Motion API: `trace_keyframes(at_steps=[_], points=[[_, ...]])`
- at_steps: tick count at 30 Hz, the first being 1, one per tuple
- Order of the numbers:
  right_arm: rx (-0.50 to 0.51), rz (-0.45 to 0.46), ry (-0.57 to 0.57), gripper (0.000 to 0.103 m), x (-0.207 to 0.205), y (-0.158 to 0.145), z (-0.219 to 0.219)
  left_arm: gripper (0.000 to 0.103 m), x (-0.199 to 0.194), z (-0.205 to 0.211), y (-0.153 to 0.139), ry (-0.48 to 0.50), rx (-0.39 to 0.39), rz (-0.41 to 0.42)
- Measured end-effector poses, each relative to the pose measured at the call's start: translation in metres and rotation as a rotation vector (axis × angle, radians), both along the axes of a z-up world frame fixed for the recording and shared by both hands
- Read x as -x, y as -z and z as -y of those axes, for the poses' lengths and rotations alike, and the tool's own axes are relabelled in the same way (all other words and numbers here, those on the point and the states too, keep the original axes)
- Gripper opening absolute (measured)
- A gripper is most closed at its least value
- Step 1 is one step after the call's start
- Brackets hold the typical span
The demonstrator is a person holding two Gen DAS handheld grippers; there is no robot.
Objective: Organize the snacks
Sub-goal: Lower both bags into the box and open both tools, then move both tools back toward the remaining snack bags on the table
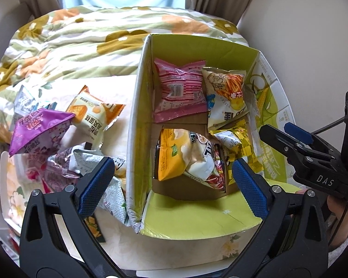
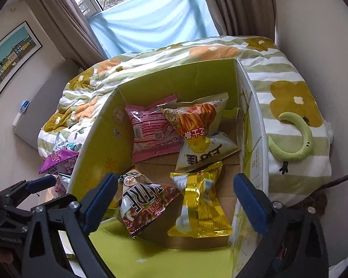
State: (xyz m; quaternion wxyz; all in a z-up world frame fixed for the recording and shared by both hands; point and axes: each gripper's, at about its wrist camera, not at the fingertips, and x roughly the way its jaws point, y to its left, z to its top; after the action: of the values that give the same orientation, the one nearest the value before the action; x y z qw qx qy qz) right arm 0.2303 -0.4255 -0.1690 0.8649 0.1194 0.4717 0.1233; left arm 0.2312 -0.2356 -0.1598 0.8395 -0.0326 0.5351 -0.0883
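Observation:
An open green-lined cardboard box [image 1: 136, 115] [image 2: 99, 143] holds several snack bags: a pink one [image 1: 181, 90] [image 2: 150, 129], an orange-and-white fries bag [image 1: 227, 92] [image 2: 197, 120], a yellow foil one [image 1: 241, 143] [image 2: 201, 199] and a yellow-white bag [image 1: 185, 157] [image 2: 146, 199]. Loose bags lie left of the box: purple [image 1: 39, 129], orange-white [image 1: 92, 111], silver [image 1: 92, 162]. My left gripper [image 1: 171, 185] is open and empty over the box's near edge. My right gripper [image 2: 174, 199] is open and empty above the box; it also shows in the left wrist view [image 1: 287, 136].
The box and bags rest on a bed with a floral quilt [image 1: 81, 37]. A green crescent toy [image 2: 294, 139] lies on the quilt right of the box. Curtains and a window stand behind; a framed picture [image 2: 11, 55] hangs on the left wall.

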Motion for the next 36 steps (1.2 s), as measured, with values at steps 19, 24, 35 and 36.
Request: trace_keyframes(at_steps=[19,24,35,36], points=[[0.057,0.057,-0.022,0.099,0.021,-0.041,-0.014,0.100,0.043,-0.061,-0.042,-0.041,0.020,0.082],[0.047,0.090,-0.006,0.099,0.040,-0.061,-0.045,0.100,0.060,-0.106,-0.051,-0.024,0.026,0.106],[0.061,0.153,0.046,0.099,0.084,-0.085,-0.149,0.100,0.077,-0.234,-0.066,-0.015,0.057,0.138],[0.067,0.153,0.047,0.099,0.085,-0.084,-0.159,0.100,0.075,-0.242,-0.065,-0.008,0.060,0.137]])
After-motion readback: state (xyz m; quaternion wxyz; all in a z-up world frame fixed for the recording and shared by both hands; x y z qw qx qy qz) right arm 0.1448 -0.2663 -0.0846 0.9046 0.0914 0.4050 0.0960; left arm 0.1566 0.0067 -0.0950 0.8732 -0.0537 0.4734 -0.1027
